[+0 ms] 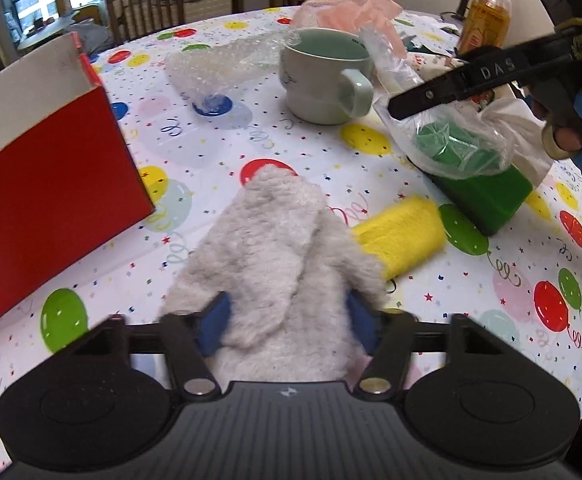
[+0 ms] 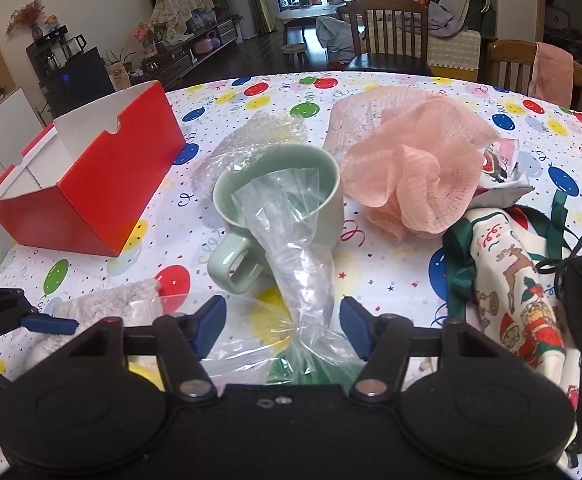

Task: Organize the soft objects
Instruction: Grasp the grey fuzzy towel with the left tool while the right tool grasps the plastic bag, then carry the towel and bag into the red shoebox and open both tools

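Observation:
My left gripper (image 1: 287, 316) is shut on a grey fluffy cloth (image 1: 279, 248), which droops forward over the table. It also shows at the left in the right wrist view (image 2: 107, 300). The red open box (image 1: 47, 184) stands to the left of it (image 2: 87, 184). My right gripper (image 2: 283, 326) is open, with a clear plastic bag (image 2: 295, 272) lying between its blue pads (image 2: 211, 324); the pads stand apart from it. In the left wrist view the right gripper's fingers (image 1: 451, 88) hover over that bag (image 1: 459, 144) on a green block (image 1: 487, 196).
A green mug (image 2: 283, 208) stands mid-table (image 1: 323, 80). A pink mesh cloth (image 2: 415, 164), bubble wrap (image 1: 227, 64), a yellow fuzzy piece (image 1: 403, 236), a Christmas-print cloth (image 2: 523, 292) and a bottle (image 1: 487, 20) lie around on the balloon tablecloth (image 1: 211, 148). Chairs stand behind.

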A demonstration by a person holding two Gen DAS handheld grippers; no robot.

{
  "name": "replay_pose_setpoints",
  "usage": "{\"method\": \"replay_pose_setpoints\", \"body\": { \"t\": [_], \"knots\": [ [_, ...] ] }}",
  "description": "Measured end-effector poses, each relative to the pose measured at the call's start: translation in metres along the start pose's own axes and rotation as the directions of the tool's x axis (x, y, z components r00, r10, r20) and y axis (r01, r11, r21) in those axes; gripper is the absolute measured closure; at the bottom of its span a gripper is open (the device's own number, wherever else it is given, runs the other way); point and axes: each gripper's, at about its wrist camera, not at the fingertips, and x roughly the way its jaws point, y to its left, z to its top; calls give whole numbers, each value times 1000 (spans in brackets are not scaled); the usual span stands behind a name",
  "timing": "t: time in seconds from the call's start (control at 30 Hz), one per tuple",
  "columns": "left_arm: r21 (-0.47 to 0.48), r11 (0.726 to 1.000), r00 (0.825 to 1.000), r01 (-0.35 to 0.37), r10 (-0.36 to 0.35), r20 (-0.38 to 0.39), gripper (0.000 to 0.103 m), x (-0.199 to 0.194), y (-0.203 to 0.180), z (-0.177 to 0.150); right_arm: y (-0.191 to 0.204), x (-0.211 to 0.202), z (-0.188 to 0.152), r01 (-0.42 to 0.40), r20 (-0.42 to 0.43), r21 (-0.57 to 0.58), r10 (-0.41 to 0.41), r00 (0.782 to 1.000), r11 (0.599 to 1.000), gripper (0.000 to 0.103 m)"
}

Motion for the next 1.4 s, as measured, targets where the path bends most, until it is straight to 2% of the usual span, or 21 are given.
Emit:
{"method": "replay_pose_setpoints", "body": {
  "t": [0.07, 0.17, 0.23, 0.43, 0.7, 1.03, 1.3, 1.4],
  "knots": [
    [-20, 1000, 1000, -3, 3, 0, 69, -3, 2, -1, 1, -1, -2, 1, 0, -8, -1, 1000, 1000, 48],
    [-41, 999, 1000, -14, 14, 0, 73, -6, 2, -1, 3, -3, -4, 7, 3, -17, -7, 1000, 1000, 55],
    [-55, 998, 1000, -28, 29, 4, 74, -9, 1, 0, 3, -5, -5, 7, 9, -11, -7, 1000, 1000, 63],
    [-139, 989, 998, -55, 58, 20, 75, -21, -1, 0, 3, -16, -5, 21, 40, 4, -21, 999, 1000, 76],
    [-215, 975, 994, -56, 74, 79, 75, -54, -6, 5, 10, -54, -2, -5, 88, 5, 5, 996, 1000, 77],
    [-297, 953, 980, -51, 105, 168, 75, -110, -1, 35, 27, -93, 16, -73, 107, 31, 69, 992, 997, 77],
    [-323, 945, 974, -48, 116, 193, 75, -139, 28, 55, 59, -109, 43, -109, 131, 11, 107, 986, 994, 77],
    [-331, 943, 976, -24, 94, 197, 75, -145, 48, 61, 74, -109, 53, -106, 138, 1, 105, 985, 994, 77]
  ]
}}
